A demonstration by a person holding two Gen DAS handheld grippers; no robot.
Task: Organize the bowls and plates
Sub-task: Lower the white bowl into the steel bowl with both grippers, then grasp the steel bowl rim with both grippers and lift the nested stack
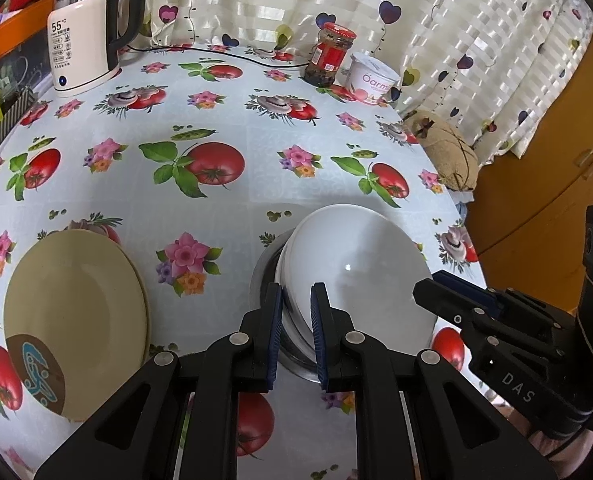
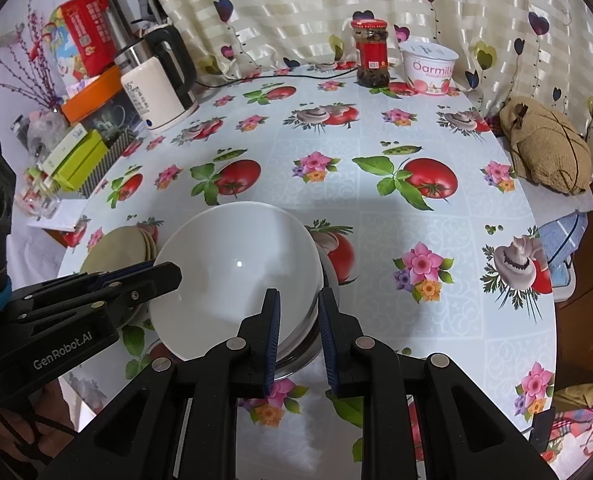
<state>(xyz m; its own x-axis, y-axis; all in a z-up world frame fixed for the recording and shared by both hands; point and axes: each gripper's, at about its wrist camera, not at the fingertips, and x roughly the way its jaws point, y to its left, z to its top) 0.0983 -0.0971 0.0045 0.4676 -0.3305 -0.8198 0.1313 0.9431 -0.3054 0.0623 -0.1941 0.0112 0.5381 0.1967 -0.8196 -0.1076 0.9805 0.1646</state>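
A white bowl (image 1: 356, 264) sits tilted in a steel bowl (image 1: 264, 280) on the tablecloth. My left gripper (image 1: 297, 304) straddles the white bowl's left rim, pads close on it. My right gripper (image 2: 299, 312) straddles the right rim of the white bowl (image 2: 232, 268) above the steel bowl (image 2: 308, 344); it also shows in the left wrist view (image 1: 436, 284), and the left gripper shows in the right wrist view (image 2: 168, 270). A stack of beige plates (image 1: 76, 308) lies to the left, also seen in the right wrist view (image 2: 116, 248).
A kettle (image 1: 84, 40), a red-lidded jar (image 1: 330, 54) and a yogurt tub (image 1: 372, 78) stand at the table's far side. A brown cloth bundle (image 1: 448, 148) lies at the right edge. Boxes (image 2: 80, 156) crowd the left edge.
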